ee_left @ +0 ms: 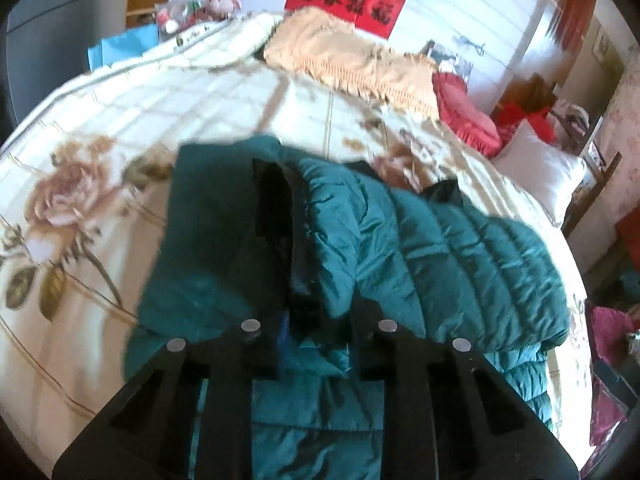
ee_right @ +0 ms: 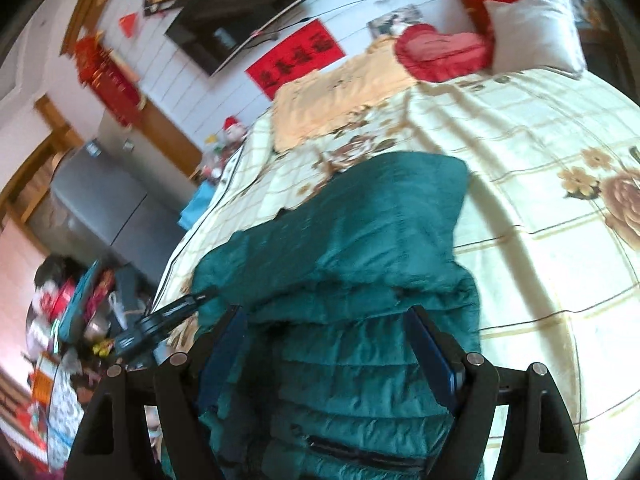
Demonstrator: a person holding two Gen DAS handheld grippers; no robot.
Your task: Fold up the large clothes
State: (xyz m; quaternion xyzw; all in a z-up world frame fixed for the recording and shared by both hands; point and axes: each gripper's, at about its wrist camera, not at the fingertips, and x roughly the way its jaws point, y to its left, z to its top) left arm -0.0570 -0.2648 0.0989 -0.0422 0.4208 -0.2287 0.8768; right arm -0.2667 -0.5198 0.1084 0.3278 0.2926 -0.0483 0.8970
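Behind everything runs a white panelled wall with a red banner (ee_left: 345, 5) of dark characters, and below it the bed (ee_left: 120, 120) we are working on, spread with a cream floral quilt (ee_right: 540, 168). Our task's thing, a teal quilted puffer jacket (ee_left: 460, 248), lies on the near part of that quilt, one panel turned so the smoother lining faces up, with a dark strip, probably the collar or placket, running through the middle. Our left gripper (ee_left: 316, 336) appears to sit with its jaws drawn narrow on a bunch of teal fabric near that dark strip, though blur keeps us from being sure how firm the bite is. Our right gripper (ee_right: 324, 344) stands with its jaws wide, blue pads (ee_right: 434, 364) either side of the padded bulk, gripping nothing we can see. The risk from here, as we judge it, lies in the slick shell and puffy filling: a shallow pinch could slip out mid-lift and let the folded panel flop back. If the right jaws shut on several layers at once, we may drag the whole jacket across the quilt instead of folding it, or rumple the quilt underneath. A fringed tan blanket (ee_left: 352, 60) and red heart-shaped cushion (ee_right: 440, 52) lie well apart, so they should not interfere.
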